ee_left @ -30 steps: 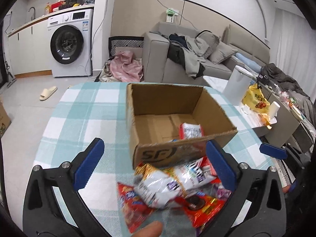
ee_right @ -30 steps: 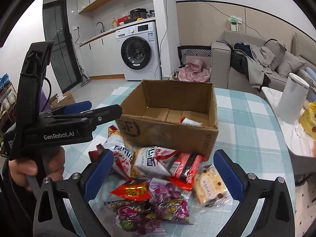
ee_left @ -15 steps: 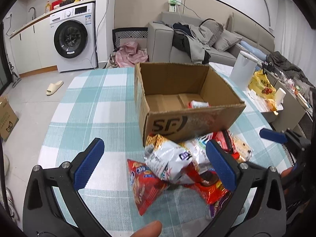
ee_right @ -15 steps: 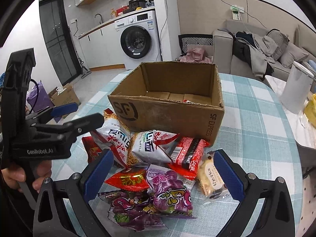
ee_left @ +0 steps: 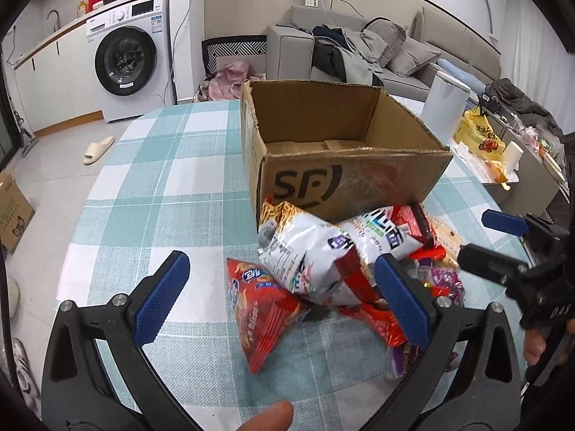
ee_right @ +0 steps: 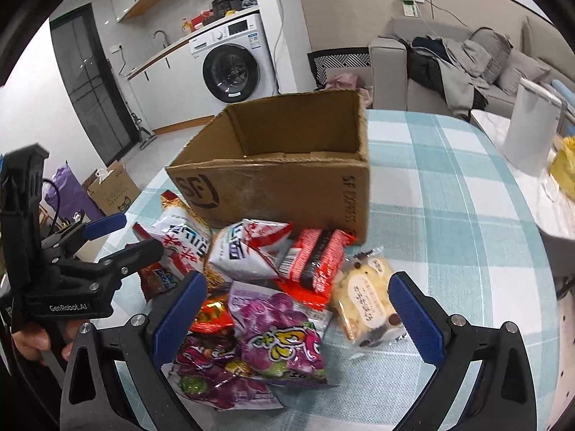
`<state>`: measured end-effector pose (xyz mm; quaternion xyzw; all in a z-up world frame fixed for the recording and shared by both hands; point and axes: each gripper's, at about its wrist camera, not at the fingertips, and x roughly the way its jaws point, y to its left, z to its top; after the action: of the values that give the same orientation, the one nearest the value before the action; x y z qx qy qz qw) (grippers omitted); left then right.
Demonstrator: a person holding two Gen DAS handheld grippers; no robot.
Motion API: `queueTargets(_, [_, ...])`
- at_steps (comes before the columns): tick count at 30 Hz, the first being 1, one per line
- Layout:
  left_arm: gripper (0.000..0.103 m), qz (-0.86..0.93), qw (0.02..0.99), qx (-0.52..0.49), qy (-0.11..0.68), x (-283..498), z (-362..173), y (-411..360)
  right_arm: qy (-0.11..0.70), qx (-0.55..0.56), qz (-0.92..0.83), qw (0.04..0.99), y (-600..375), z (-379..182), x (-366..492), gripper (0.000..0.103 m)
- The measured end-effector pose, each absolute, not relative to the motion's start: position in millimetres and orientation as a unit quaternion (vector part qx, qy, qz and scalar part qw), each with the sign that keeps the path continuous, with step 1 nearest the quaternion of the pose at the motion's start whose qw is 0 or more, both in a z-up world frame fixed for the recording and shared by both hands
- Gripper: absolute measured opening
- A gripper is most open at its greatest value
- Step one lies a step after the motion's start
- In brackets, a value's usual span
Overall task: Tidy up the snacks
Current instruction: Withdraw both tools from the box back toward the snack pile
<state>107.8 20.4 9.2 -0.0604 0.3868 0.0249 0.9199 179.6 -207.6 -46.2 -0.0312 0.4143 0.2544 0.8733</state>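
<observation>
An open cardboard box (ee_left: 345,176) (ee_right: 287,186) marked SF stands on the checked tablecloth. A heap of snack packets lies against its near side: a white chip bag (ee_left: 309,258), a red packet (ee_left: 262,309), a purple grape-candy bag (ee_right: 276,337), a red noodle pack (ee_right: 312,262) and a pale biscuit pack (ee_right: 366,294). My left gripper (ee_left: 282,298) is open, low over the red packet and white bag, holding nothing. My right gripper (ee_right: 298,319) is open over the purple bag, with nothing between its fingers. From here I cannot see the box's floor.
A white kettle (ee_right: 528,129) and a yellow bag (ee_left: 478,133) stand on a side table to the right. Behind are a grey sofa (ee_left: 359,54) with clothes and a washing machine (ee_left: 129,57). The tablecloth (ee_left: 161,186) left of the box is bare.
Both grippers have drawn back and come lower toward the snack heap. The box interior and the packet inside it have dropped out of sight behind the near wall. Both stay open.
</observation>
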Motion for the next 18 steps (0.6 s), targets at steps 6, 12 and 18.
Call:
queueTargets(6, [0.102, 0.024, 0.914, -0.071, 0.398, 104.0, -1.7, 25.6, 0.429, -0.013, 0.268, 0.863, -217.4, -54.7, 178.6, 0.103])
queueTargets(12, [0.102, 0.019, 0.912, -0.06, 0.406, 99.5, -11.4, 23.0, 0.434, -0.019, 0.266, 0.861, -222.8, -60.7, 174.0, 0.103])
queueTargets(18, [0.102, 0.02, 0.908, -0.058, 0.415, 94.6, -24.0, 26.6, 0.447, -0.018, 0.252, 0.858, -231.3, -69.5, 176.8, 0.103])
